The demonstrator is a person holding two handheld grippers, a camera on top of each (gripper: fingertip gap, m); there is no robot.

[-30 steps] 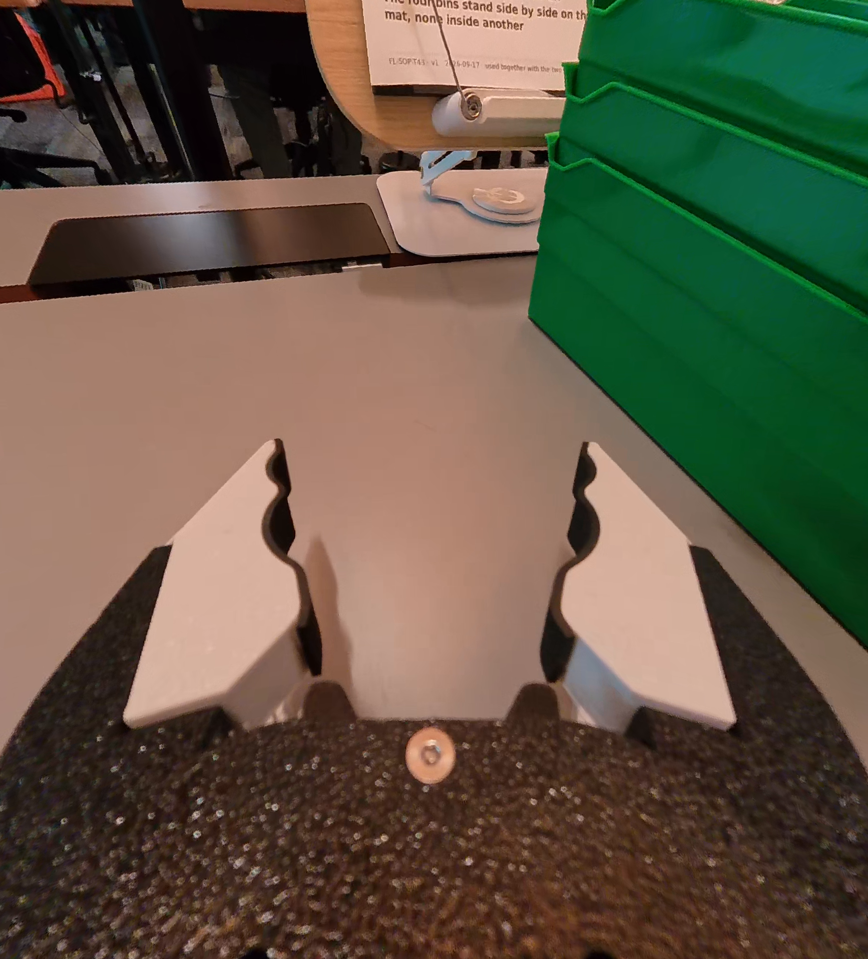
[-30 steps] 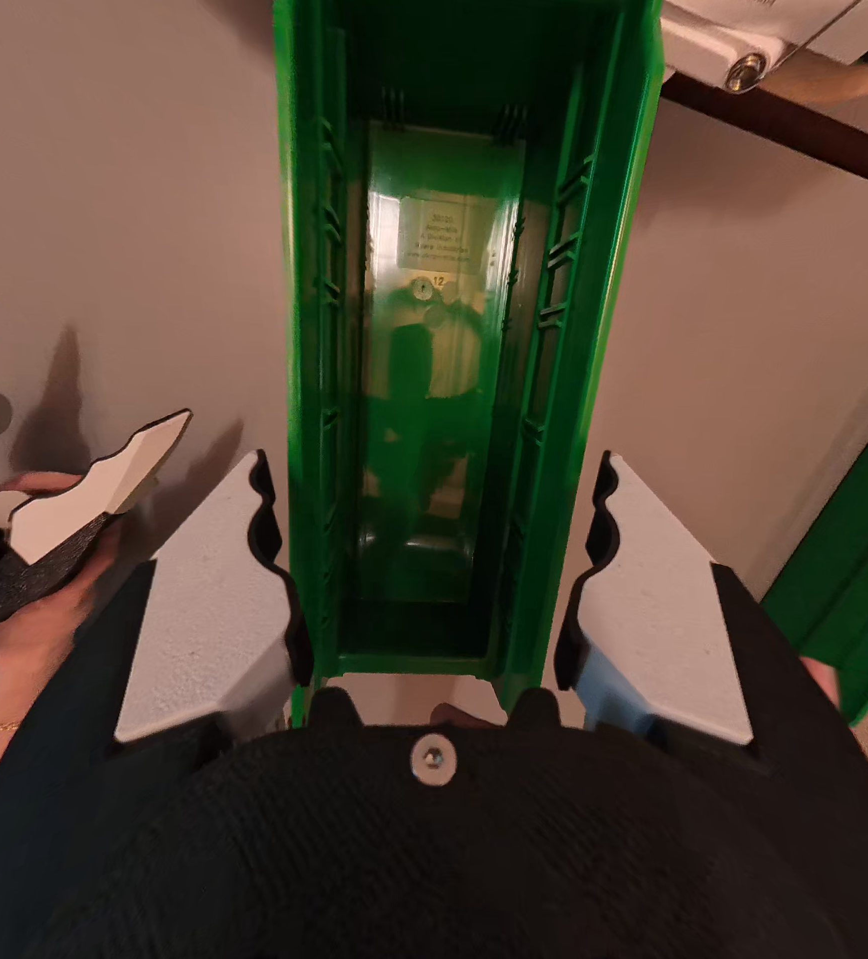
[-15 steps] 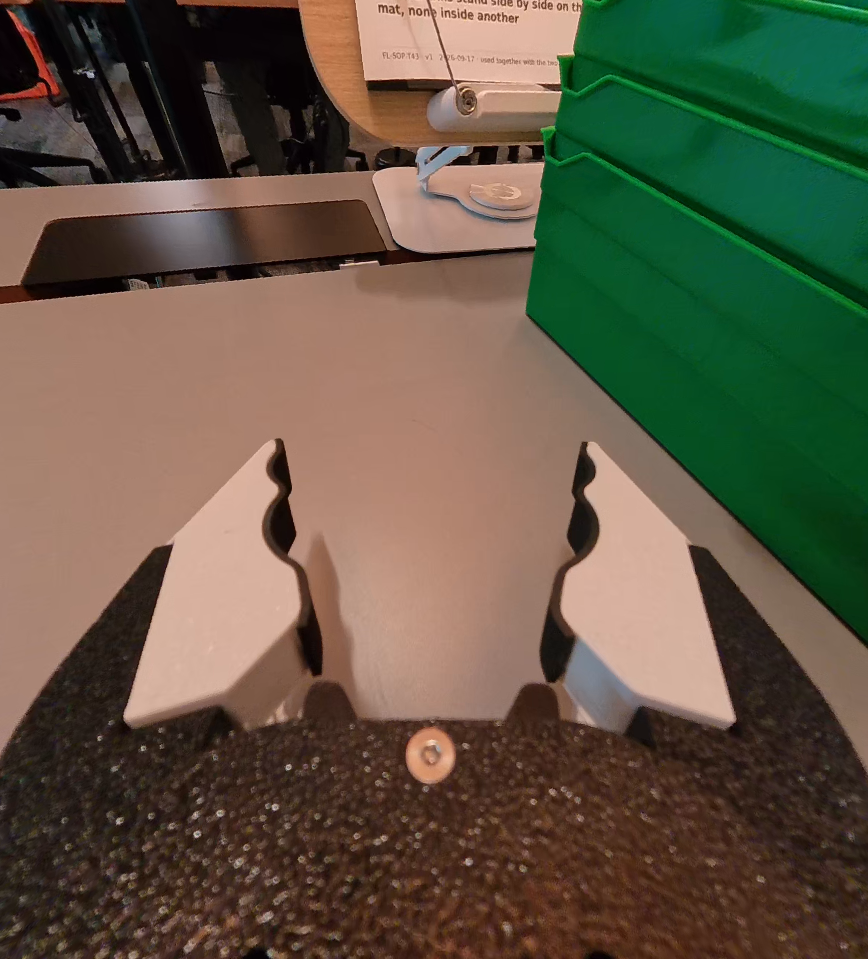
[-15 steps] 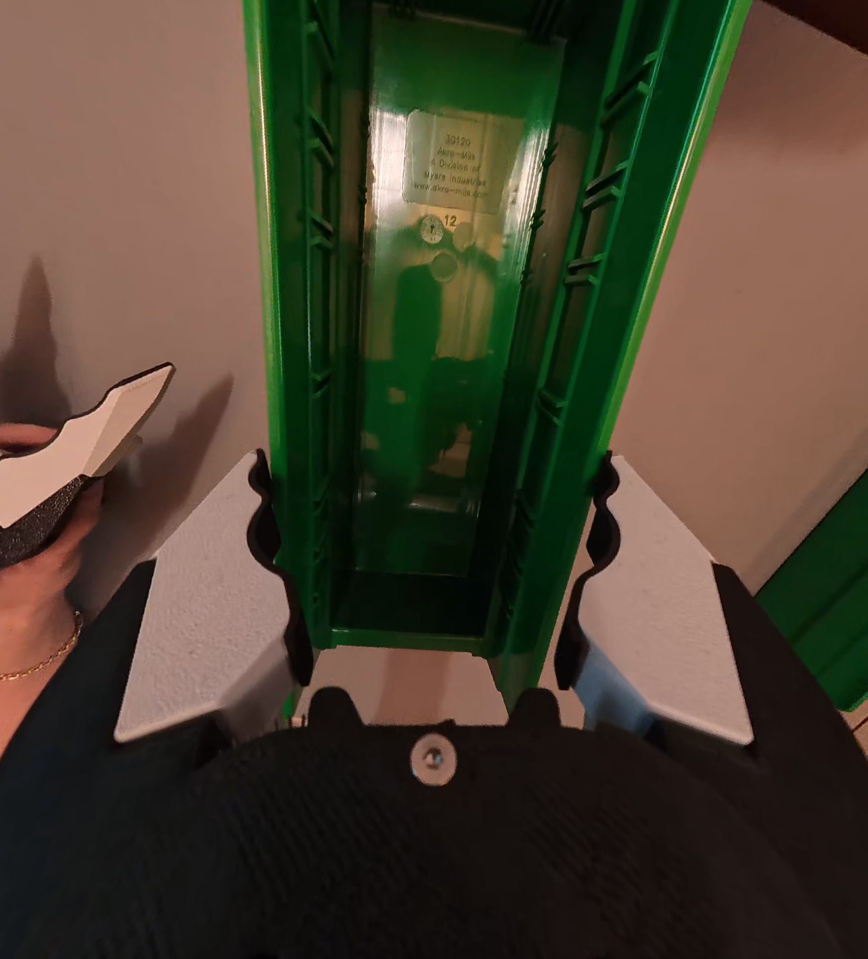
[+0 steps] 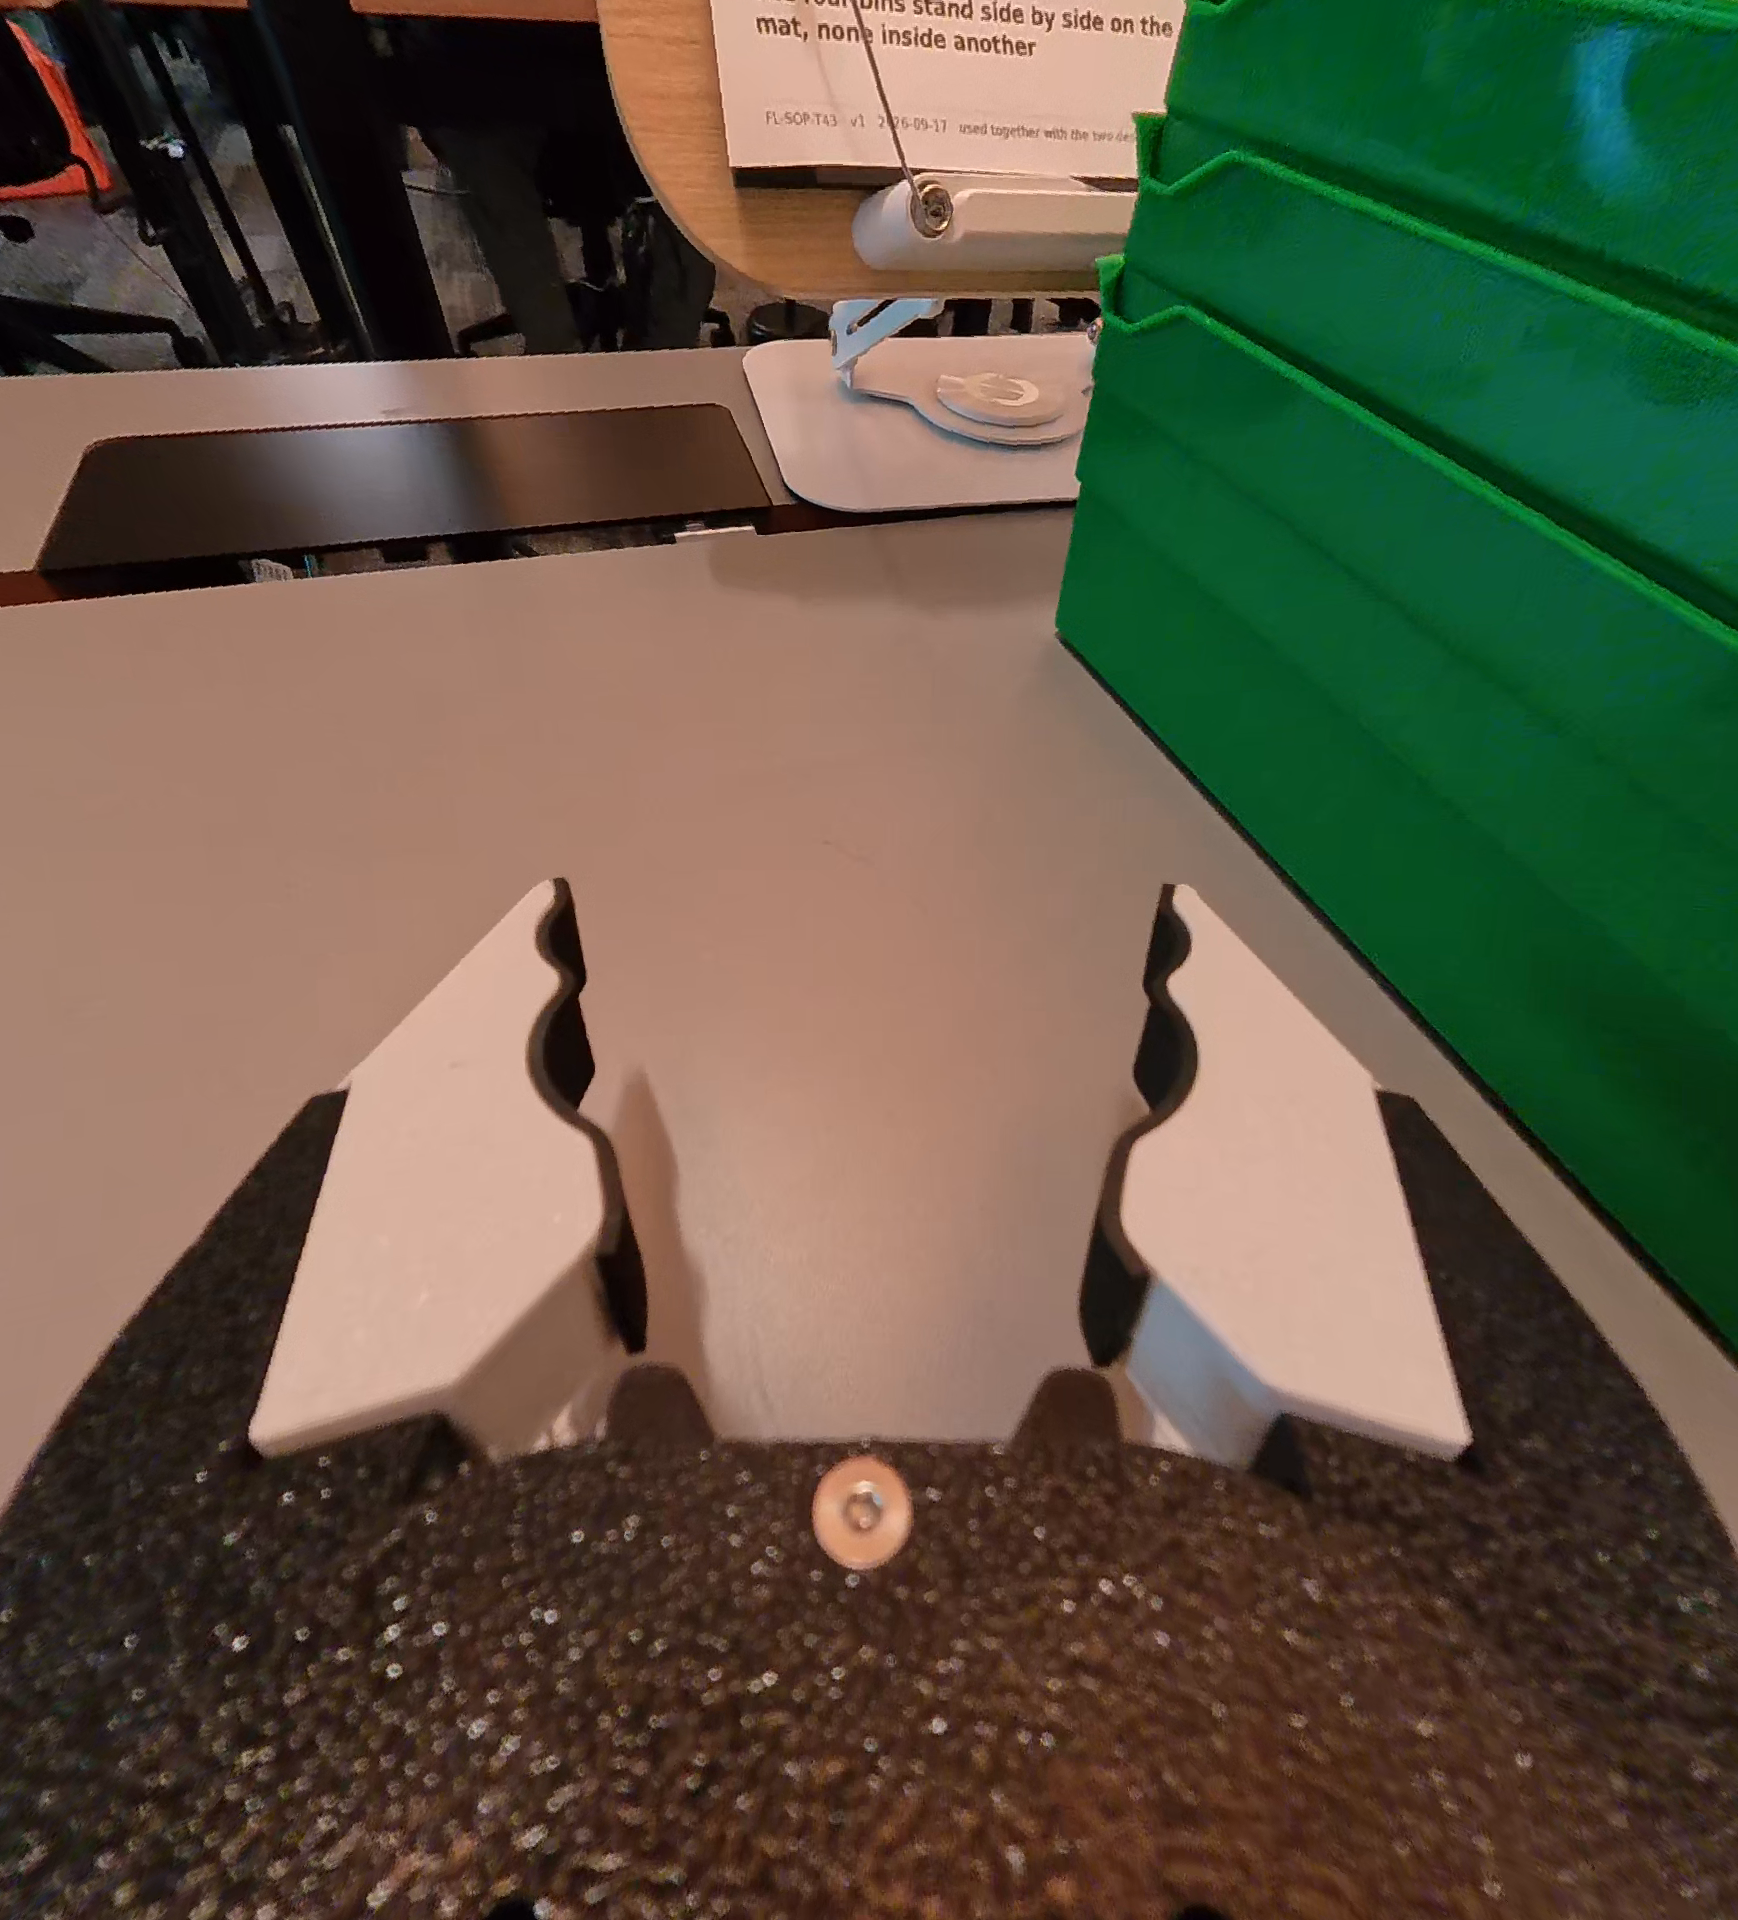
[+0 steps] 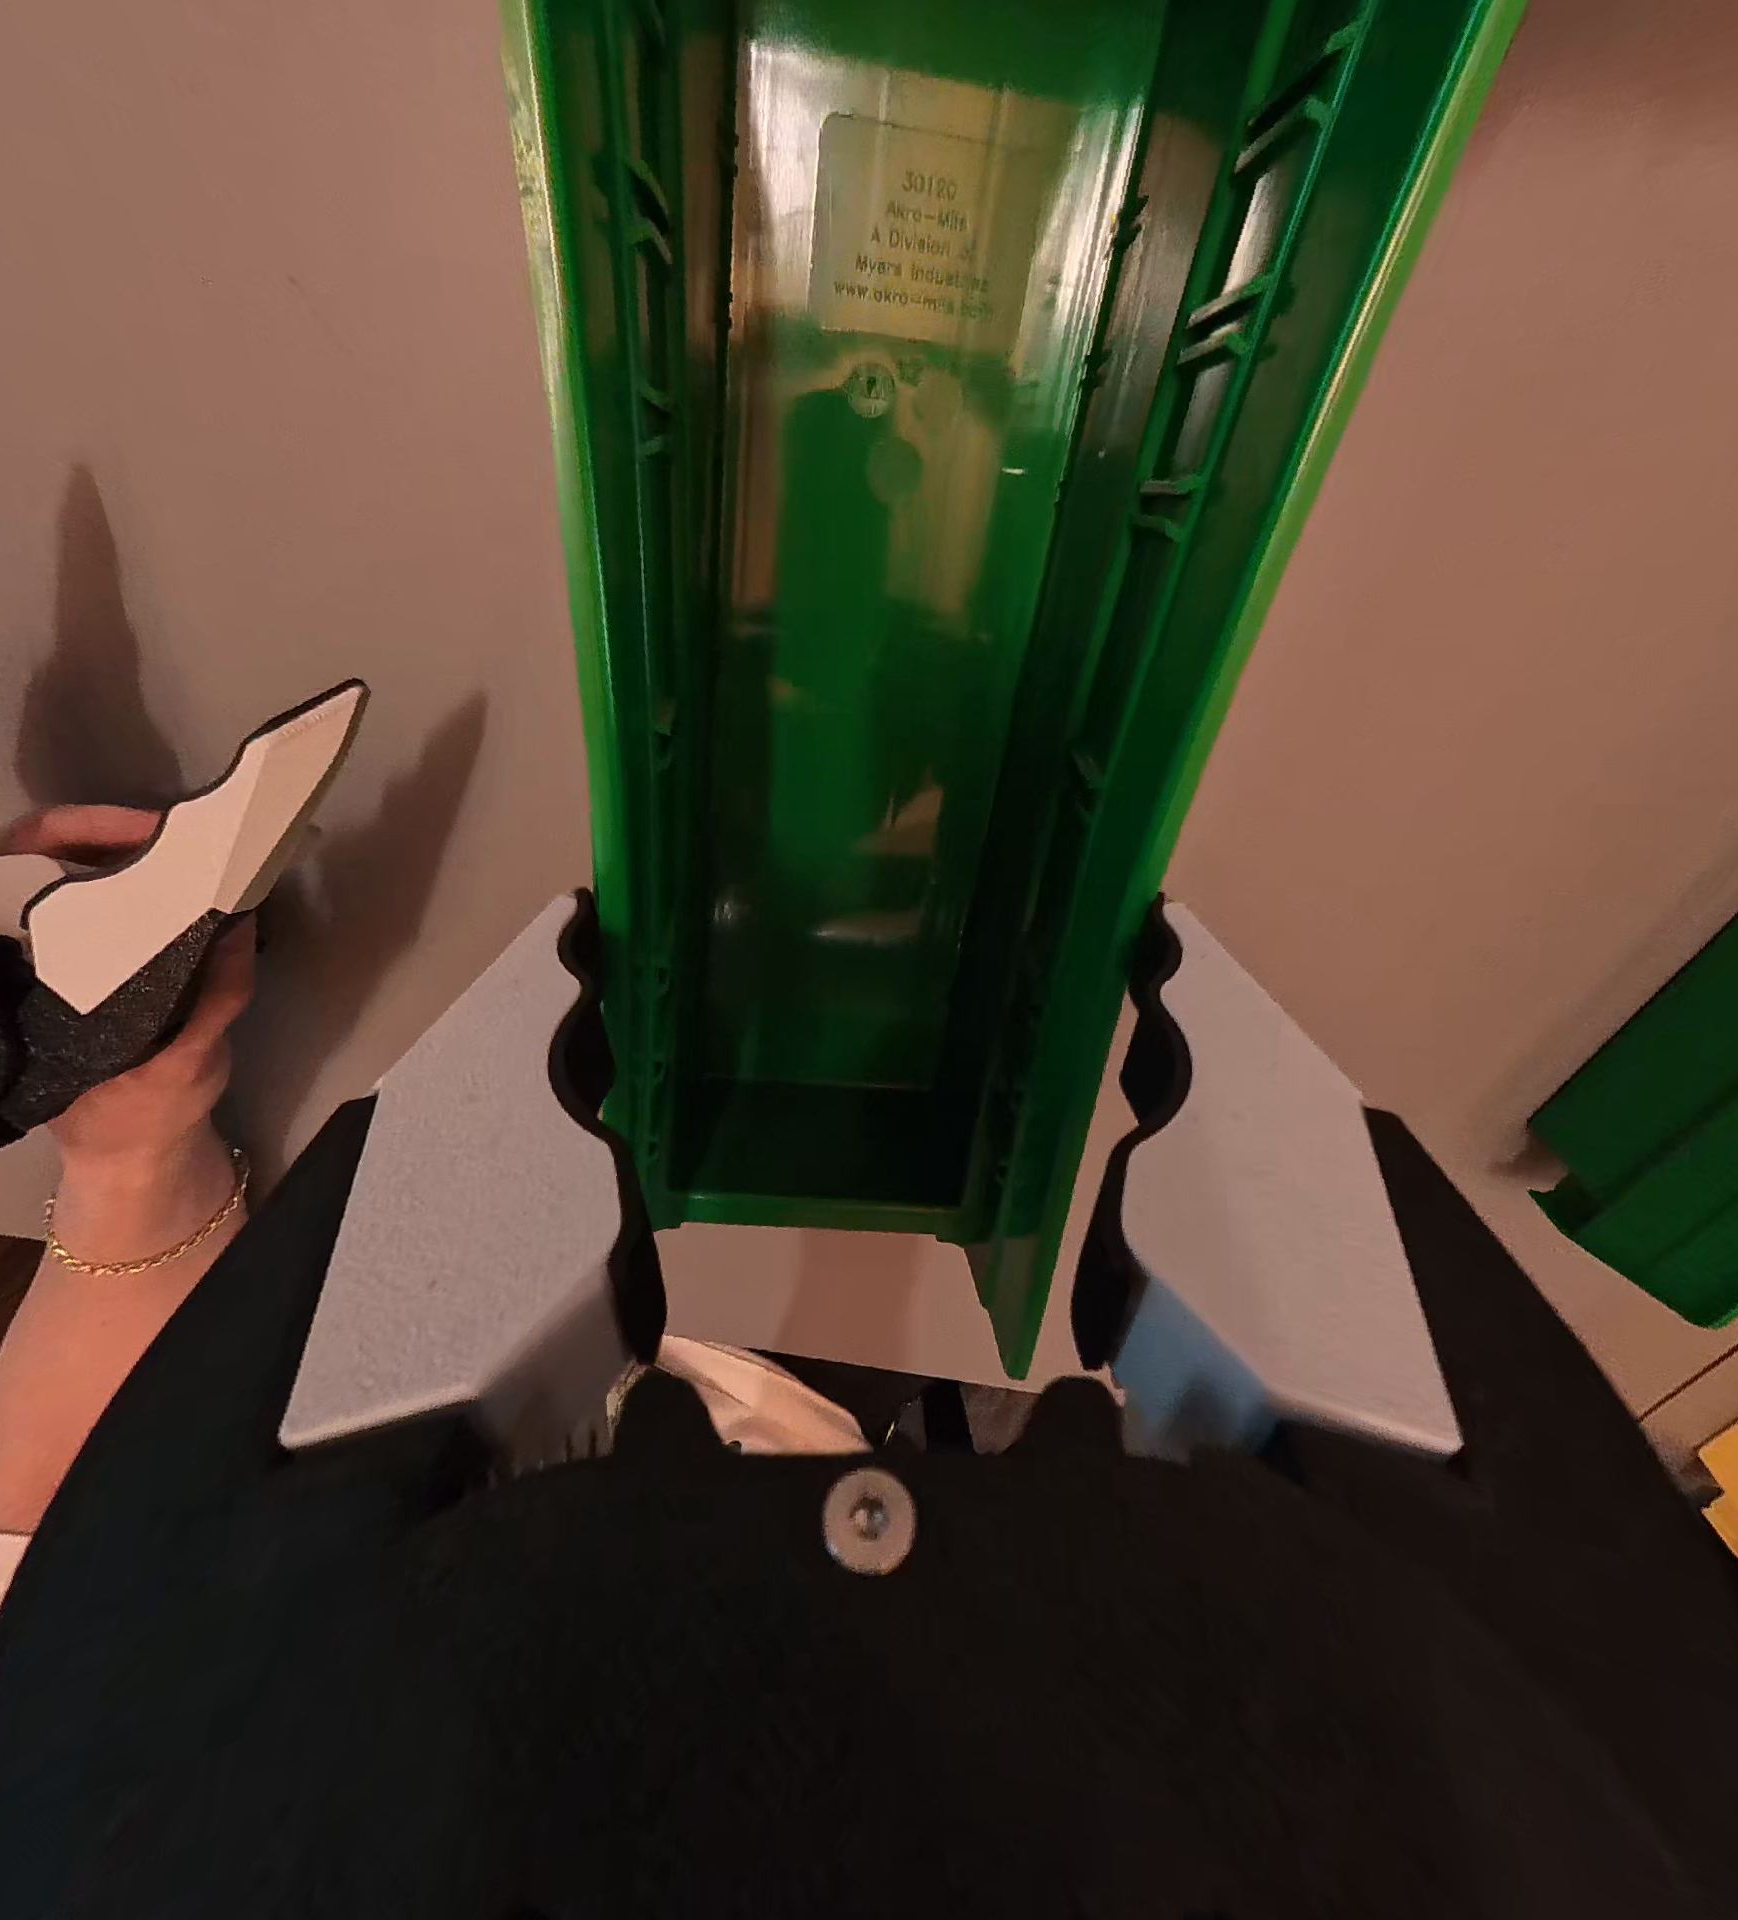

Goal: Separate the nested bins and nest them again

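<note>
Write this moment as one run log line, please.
right tool: shut on single green bin | left tool: open, empty, above table | nested green bins: on table, beside left tool

Right gripper (image 6: 870, 1039): I note bin (image 6: 886, 644) now larger in right wrist view than 1.0 s ago, far end out of frame, near end seated deeper between fingers. Left pad now touching bin wall; right pad just beside other wall, contact uncertain. Bin slightly more skewed. Left gripper (image 6: 169, 831), seen at left of same view, has shifted lower; hand (image 6: 143, 1081) and bracelet more exposed. Left wrist view: stack (image 5: 1467, 623) barely shifted, marginally nearer.
</note>
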